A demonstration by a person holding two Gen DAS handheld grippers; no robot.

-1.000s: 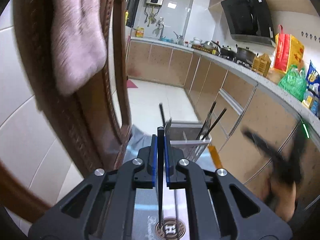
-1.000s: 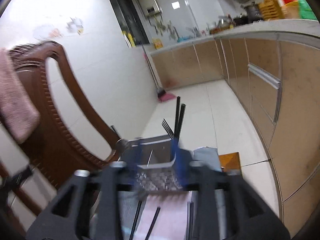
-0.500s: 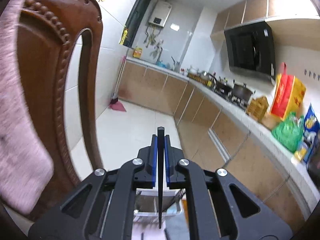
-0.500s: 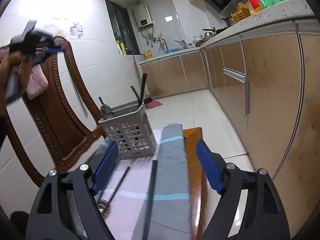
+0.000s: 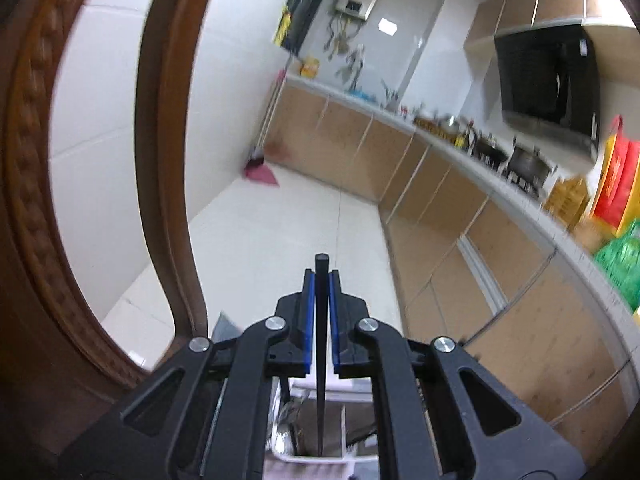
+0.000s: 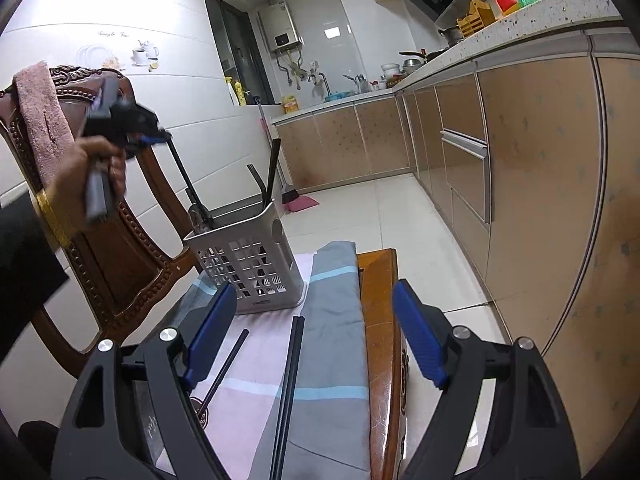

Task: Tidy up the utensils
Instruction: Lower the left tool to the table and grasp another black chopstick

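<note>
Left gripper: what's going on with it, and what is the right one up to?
The left gripper is shut on a black chopstick, carried tip-down above the utensil basket, not yet dropped in. The right gripper is open and empty, its jaws having just widened, low over the cloth where a chopstick pair and a single utensil lie.

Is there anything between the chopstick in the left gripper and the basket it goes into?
Nothing visible. The left gripper is shut on the black chopstick, whose tip hangs over the open top of the white utensil basket. The utensils already standing in the basket lean toward its far side.
</note>
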